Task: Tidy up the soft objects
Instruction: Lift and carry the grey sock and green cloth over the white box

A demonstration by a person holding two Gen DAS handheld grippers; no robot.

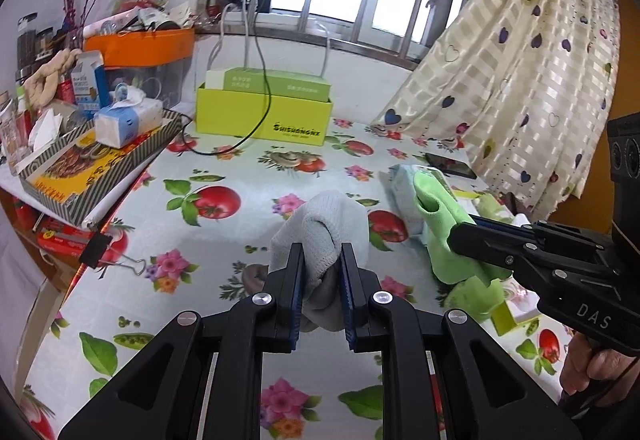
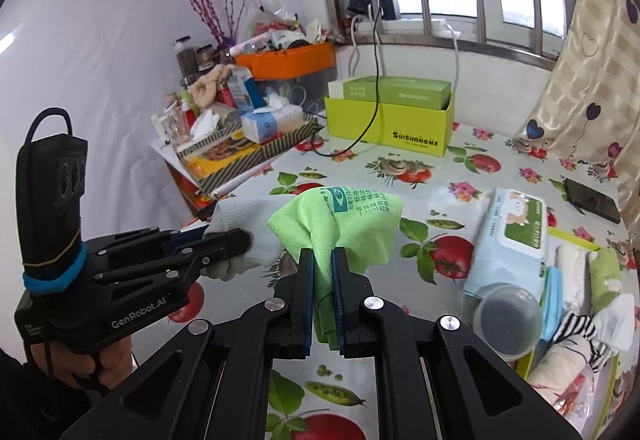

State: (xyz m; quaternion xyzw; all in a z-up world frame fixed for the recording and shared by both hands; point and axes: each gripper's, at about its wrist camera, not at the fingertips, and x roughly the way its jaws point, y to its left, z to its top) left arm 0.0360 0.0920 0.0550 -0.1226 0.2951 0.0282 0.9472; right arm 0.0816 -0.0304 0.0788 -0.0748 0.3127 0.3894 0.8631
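Left gripper has its fingers pinched nearly closed on a grey-white knit glove, held up off the table over its middle. Right gripper likewise nearly closed, clamping a green cloth with printed text, also lifted, hanging over the middle-right of the table. The two bundles sit just beside each other in the air; whether they touch I cannot tell. Likely destination is the yellow-green tray at the table's right edge, already holding rolled cloths, a striped sock and white socks, with a wet-wipes pack and a clear round lid lying over its near-left side. To do this well: keep both pinches firm, carry one item at a time so the grippers don't collide, come in above the lid, lower into a free slot before releasing, let cloth settle folded rather than draped over the rim. Phone near the right edge, avoid it.
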